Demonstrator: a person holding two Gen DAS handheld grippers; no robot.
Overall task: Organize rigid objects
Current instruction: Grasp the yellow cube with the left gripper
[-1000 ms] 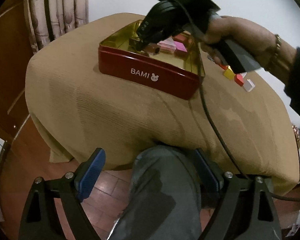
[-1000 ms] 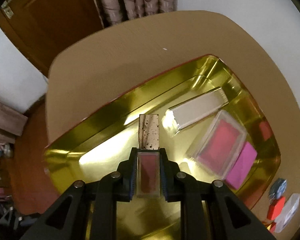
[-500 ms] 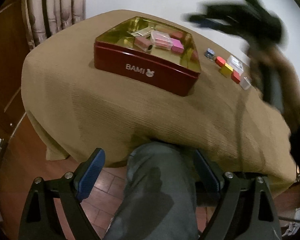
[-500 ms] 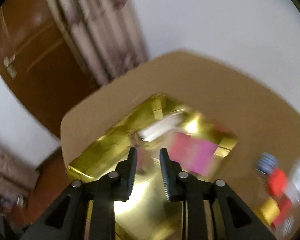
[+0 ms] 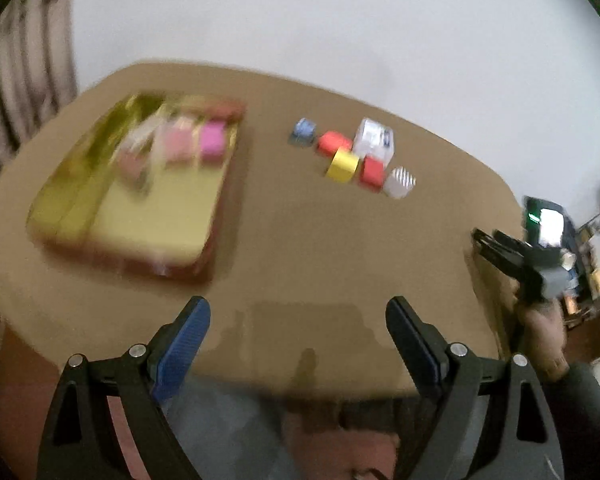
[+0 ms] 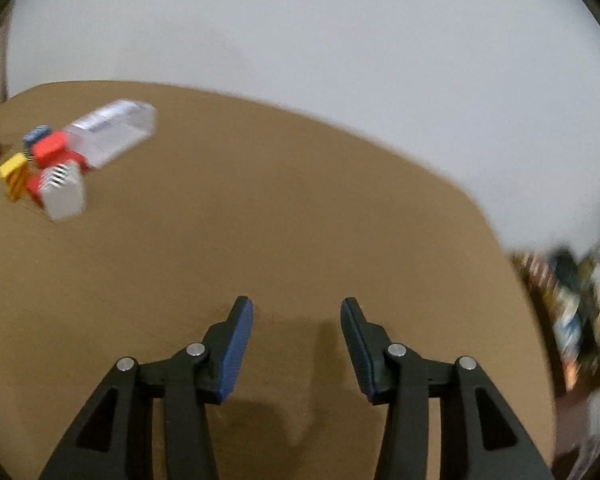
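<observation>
Small blocks [image 5: 360, 156], red, yellow, blue, striped and clear, clustered on the tan-clothed counter [image 5: 300, 240], well apart from the gold-lined red tin [image 5: 132, 184]. White wall behind. Left gripper [image 5: 298, 316] wide open, empty; right gripper [image 6: 297, 312] just been opening, nothing between the fingers [image 6: 236, 352].

— What's between the right gripper [image 6: 297, 322] pads?
— Nothing; the jaws have just been opening over bare brown tablecloth [image 6: 284, 220]
— And the blocks?
— Far left: red block [image 6: 49, 147], yellow block [image 6: 13, 169], clear box [image 6: 112, 130]
</observation>
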